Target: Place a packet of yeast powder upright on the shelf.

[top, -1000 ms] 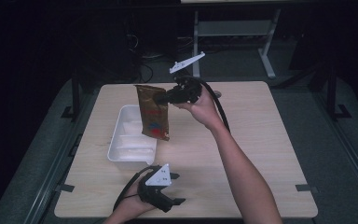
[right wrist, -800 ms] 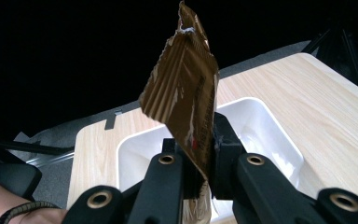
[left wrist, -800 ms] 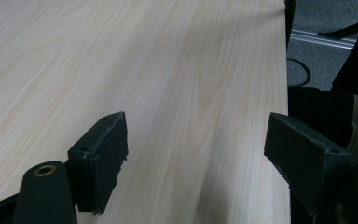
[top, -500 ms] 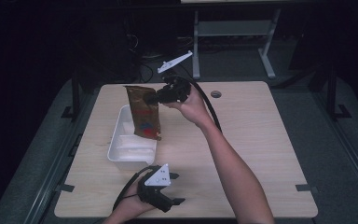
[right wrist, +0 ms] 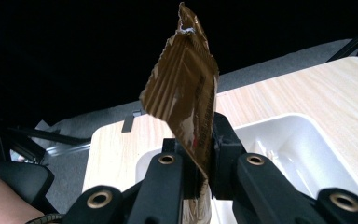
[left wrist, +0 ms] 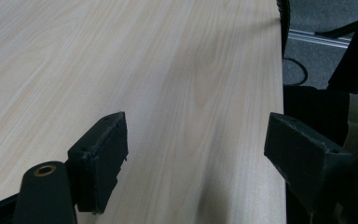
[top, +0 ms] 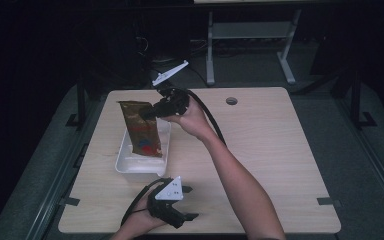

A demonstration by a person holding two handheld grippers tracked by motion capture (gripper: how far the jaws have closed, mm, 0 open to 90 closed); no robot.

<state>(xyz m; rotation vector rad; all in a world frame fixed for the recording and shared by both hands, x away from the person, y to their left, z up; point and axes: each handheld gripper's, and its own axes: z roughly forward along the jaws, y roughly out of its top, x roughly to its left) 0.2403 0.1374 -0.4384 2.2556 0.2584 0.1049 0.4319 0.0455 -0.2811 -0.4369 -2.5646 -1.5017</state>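
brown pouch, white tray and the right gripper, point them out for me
brown pouch (top: 141,131), high view, middle of its printed front
white tray (top: 130,166), high view, near rim
right gripper (right wrist: 198,161), right gripper view, between the jaws clamping the pouch

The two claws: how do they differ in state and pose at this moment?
The right claw is shut on the brown pouch; the left claw is open and holds nothing. The right claw is raised over the white tray; the left claw stays low at the table's near edge. Both have black jaws.
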